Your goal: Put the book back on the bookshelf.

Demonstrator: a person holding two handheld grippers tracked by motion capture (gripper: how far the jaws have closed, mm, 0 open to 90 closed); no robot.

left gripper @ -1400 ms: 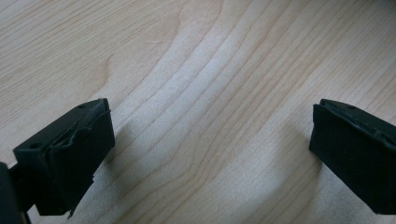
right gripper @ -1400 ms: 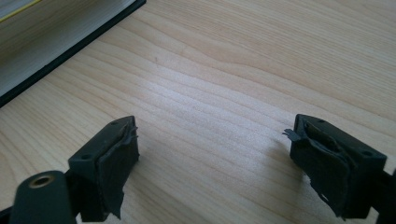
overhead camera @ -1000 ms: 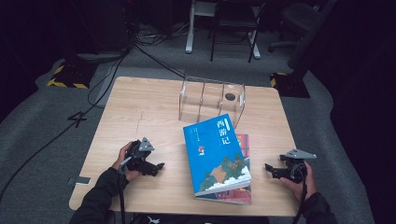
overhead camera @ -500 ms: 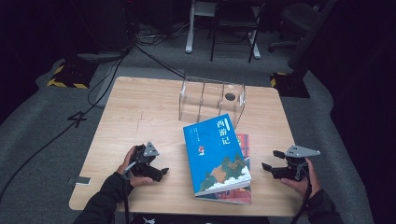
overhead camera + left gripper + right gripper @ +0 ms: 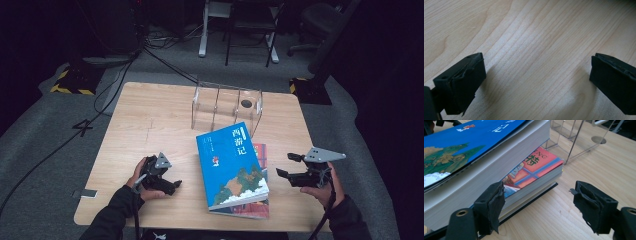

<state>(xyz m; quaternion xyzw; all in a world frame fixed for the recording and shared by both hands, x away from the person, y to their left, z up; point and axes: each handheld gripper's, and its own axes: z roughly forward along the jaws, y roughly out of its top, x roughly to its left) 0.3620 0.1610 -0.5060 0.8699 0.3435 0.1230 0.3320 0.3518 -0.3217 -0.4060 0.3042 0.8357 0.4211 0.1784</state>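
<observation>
Near the front edge of the counter (image 5: 150,125), right of its middle, lay a stack of books: a thick blue book (image 5: 231,165) rested skewed on top of a red book (image 5: 260,152), whose cover stuck out on the right side. Behind the stack, toward the back edge, stood a clear rack (image 5: 226,107) with upright dividers, just beside the blue book's far corner. The right gripper (image 5: 289,165) hovered off the counter's right side, pointed at the stack; its fingers (image 5: 490,207) stood apart with nothing between them, having just been closing a little, and one finger sat close to the red book's edge without touching. The left gripper (image 5: 172,182) rested near the front left corner, its fingers (image 5: 461,80) wide apart over bare wood, well apart from the books.
</observation>
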